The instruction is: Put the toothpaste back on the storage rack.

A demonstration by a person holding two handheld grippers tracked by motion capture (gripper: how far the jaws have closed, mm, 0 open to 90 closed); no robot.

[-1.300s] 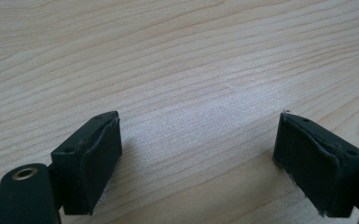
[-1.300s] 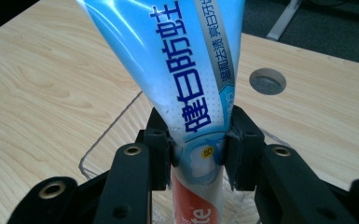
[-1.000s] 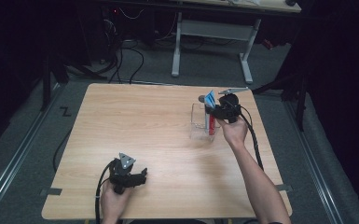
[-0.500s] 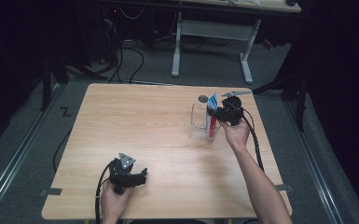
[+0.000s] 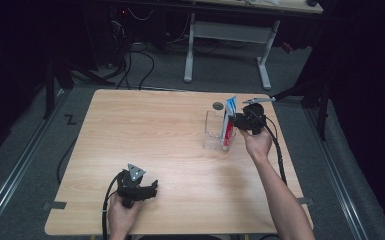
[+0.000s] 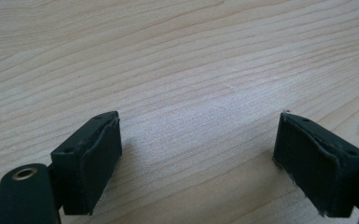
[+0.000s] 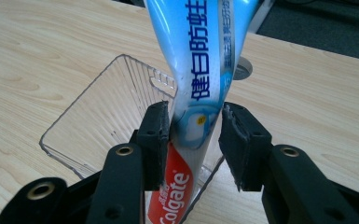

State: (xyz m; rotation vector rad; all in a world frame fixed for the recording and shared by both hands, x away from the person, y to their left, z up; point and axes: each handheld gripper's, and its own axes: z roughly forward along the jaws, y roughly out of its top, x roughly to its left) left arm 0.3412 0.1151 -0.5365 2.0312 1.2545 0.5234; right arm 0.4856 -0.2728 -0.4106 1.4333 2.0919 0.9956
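A blue, white and red Colgate toothpaste tube (image 7: 200, 70) stands upright with its red cap end down inside a clear plastic box (image 7: 107, 112). My right gripper (image 7: 193, 135) is shut on the tube's middle, one jaw on each side. In the high view the tube (image 5: 228, 117) leans against the right wall of the box (image 5: 211, 132) at the table's right, with the right gripper (image 5: 237, 121) beside it. My left gripper (image 5: 152, 189) rests near the front left of the table. Its jaws (image 6: 198, 154) stand wide open over bare wood with nothing between them.
The wooden table (image 5: 145, 130) has a round grey grommet (image 5: 218, 106) just behind the box. Cables trail from both grippers toward the front edge. A white-framed desk (image 5: 230, 35) and floor cables lie beyond the table.
The tube's top has shifted slightly right and down, so it stands straighter in the box. The left gripper has not moved.
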